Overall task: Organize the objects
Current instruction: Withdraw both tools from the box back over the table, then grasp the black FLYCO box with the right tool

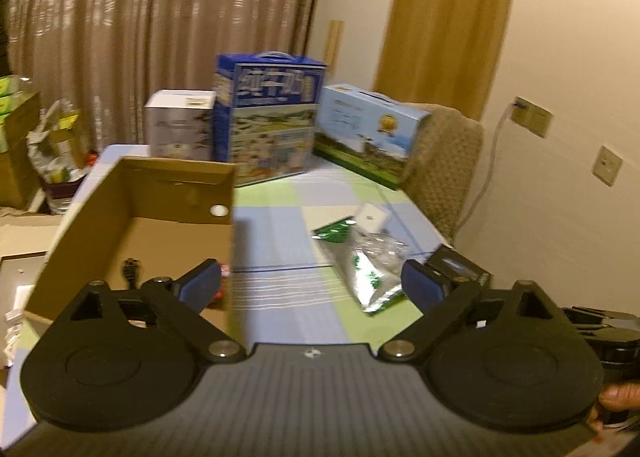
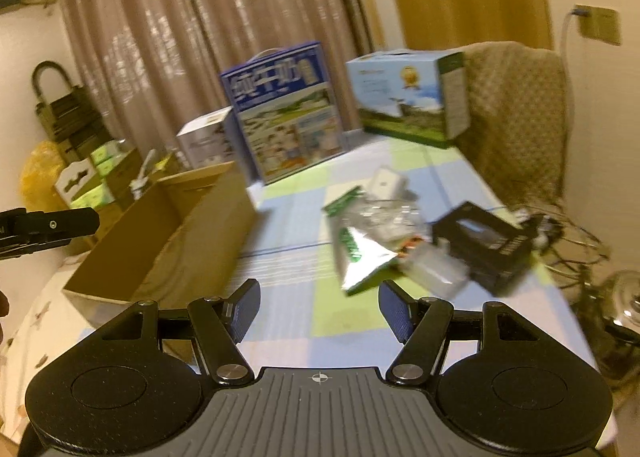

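Note:
An open cardboard box [image 1: 140, 217] [image 2: 168, 233] stands on the left of the checked tablecloth [image 1: 280, 241], with a small black item [image 1: 132, 271] on its floor. To the right lies a loose heap: a silver and green foil pouch [image 1: 372, 277] [image 2: 360, 257], a white adapter [image 1: 370, 219] [image 2: 386, 181], a clear plastic bag [image 2: 432, 269] and a black box [image 1: 460, 269] [image 2: 484, 245]. My left gripper [image 1: 310, 287] is open beside the carton's near right corner and holds nothing. My right gripper [image 2: 320, 309] is open just short of the pouch, also holding nothing.
Three printed cartons stand at the table's far end: white [image 1: 180, 125], dark blue [image 1: 272, 117] and light blue [image 1: 368, 129]. A chair with a beige cover [image 1: 440, 161] is at the right edge. Cables and a wire basket [image 2: 568, 241] sit past the right side, with clutter on the left.

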Demonstrator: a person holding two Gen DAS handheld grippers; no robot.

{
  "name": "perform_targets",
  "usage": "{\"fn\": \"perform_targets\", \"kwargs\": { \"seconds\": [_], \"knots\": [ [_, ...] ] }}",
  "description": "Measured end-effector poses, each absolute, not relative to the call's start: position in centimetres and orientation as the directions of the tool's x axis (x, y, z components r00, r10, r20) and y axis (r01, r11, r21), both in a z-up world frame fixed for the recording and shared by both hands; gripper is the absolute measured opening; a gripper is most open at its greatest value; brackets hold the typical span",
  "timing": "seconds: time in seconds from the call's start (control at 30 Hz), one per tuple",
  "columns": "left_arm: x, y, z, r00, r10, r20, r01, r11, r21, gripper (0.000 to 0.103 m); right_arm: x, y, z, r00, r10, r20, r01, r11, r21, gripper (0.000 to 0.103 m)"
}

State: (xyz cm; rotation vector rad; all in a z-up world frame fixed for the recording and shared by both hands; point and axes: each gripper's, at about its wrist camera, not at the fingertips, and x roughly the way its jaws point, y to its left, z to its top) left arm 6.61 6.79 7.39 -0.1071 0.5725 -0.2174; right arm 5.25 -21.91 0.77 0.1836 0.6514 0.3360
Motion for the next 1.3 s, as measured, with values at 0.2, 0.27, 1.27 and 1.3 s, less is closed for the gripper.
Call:
{"fn": "perform_targets", "kwargs": {
  "seconds": [0.2,0.27,1.27,1.3],
  "knots": [
    [6.6,3.0,7.1,0.801,-0.286,-0.525,0.241,0.958,-0.155,0.102,3.4,-25.4,1.9,0.777,0.294,-0.557,-0.196,0.953,0.229,0.063],
    [6.8,1.9,6.9,0.794,-0.301,-0.528,0.259,0.953,-0.155,0.102,2.9,-26.5,2.2,0.784,0.272,-0.558,-0.177,0.960,0.219,0.063],
    [17.6,-5.5,-6.3,0.668,-0.277,-0.691,0.310,0.947,-0.080,0.102,20.2,-32.3,-6.6,0.682,0.252,-0.686,-0.345,0.938,0.002,0.063],
    [18.0,-5.6,-6.8,0.665,-0.278,-0.693,0.311,0.947,-0.082,0.102,20.8,-32.2,-7.1,0.674,0.259,-0.692,-0.366,0.930,-0.008,0.066]
  ]
}}
